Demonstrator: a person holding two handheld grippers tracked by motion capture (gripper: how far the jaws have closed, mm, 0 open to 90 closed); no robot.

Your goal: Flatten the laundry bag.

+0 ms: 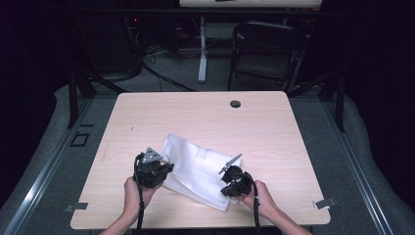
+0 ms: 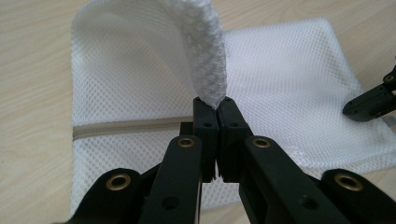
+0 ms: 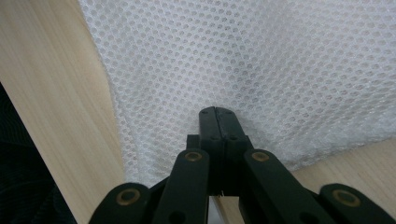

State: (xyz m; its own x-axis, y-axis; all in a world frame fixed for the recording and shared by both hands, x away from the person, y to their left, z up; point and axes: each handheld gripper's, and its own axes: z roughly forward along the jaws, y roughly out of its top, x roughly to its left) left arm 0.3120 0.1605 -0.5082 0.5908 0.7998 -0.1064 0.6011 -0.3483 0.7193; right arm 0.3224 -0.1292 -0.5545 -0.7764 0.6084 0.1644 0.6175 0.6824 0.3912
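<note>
Mesh bag (image 1: 198, 169) on table (image 1: 147, 117): my left gripper (image 2: 214, 105) pinches a lifted fold; right gripper (image 3: 215, 112) clenched, probably on mesh.

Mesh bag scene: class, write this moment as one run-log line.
left gripper: shut on mesh bag edge, lifted | right gripper: shut on mesh bag | table: bag partly flat

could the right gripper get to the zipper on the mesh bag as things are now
Probably not straight away. The right gripper is shut on the mesh bag near its corner, and the zipper lies on the bag's far side, by the left gripper. It would likely have to let go first.
</note>
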